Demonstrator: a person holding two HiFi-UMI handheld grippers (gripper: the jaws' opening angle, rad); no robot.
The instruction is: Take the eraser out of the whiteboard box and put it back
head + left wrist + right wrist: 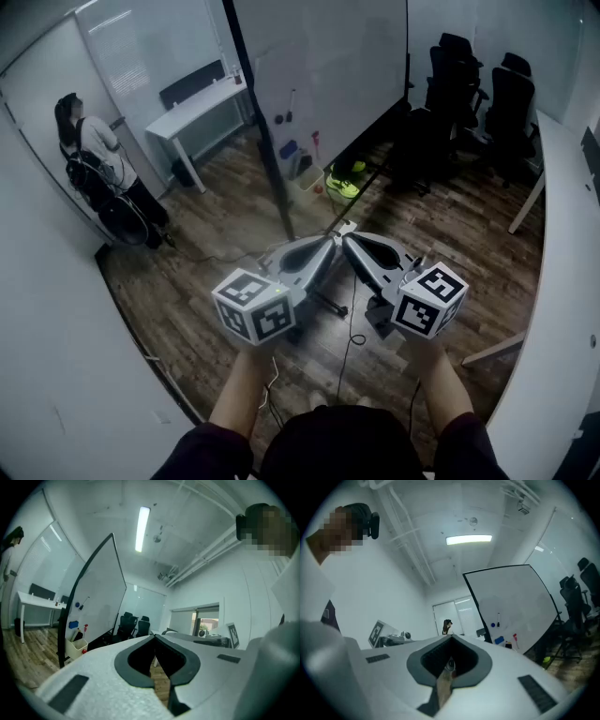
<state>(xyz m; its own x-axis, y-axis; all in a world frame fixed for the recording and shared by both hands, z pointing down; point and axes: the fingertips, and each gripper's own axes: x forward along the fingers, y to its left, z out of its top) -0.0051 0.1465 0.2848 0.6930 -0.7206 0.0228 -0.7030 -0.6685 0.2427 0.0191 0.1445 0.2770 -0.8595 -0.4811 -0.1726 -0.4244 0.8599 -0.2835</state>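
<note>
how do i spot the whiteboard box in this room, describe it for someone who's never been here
Find the big whiteboard on its black-framed stand in the middle of the room. At its foot, just below a blue block on the board, is a small open box. It is the only white container there; the thing on the floor beside it is bright yellow-green.

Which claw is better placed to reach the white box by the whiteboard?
Left, but only slightly: the box lies a little left of where the tips meet. The left claw and the right claw are both shut, empty and about equally far.
</note>
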